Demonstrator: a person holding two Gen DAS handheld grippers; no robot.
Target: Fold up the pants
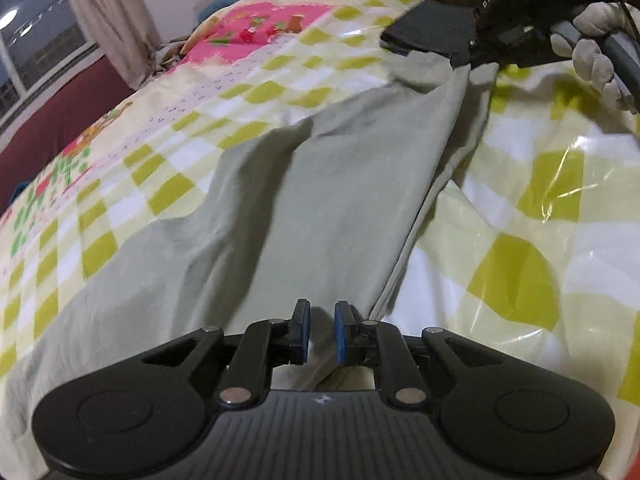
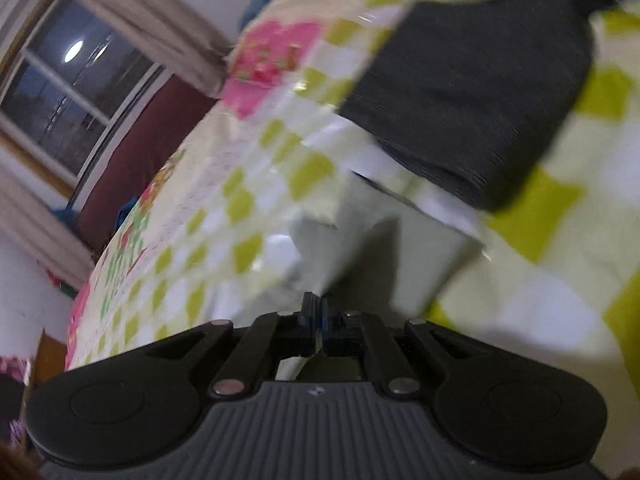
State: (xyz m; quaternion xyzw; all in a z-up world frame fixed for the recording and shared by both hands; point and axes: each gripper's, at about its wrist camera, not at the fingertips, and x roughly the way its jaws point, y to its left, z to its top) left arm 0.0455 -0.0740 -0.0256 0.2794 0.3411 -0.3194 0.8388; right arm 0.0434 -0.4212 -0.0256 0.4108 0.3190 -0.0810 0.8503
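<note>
The pale grey-green pants (image 1: 320,200) lie stretched along the checked bedspread (image 1: 540,200). My left gripper (image 1: 321,328) pinches a fold of the near end of the pants between its blue pads, with a small gap left. My right gripper (image 2: 320,320) is shut on the far end of the pants (image 2: 384,256) and lifts it; this view is blurred. The right gripper also shows in the left wrist view (image 1: 500,20) at the top right, held by a gloved hand.
A folded dark grey garment (image 2: 472,92) lies on the bed just beyond the pants; it also shows in the left wrist view (image 1: 432,28). A window (image 2: 68,92) with curtains is at the left. A dark red bed edge (image 1: 48,120) runs along the left side.
</note>
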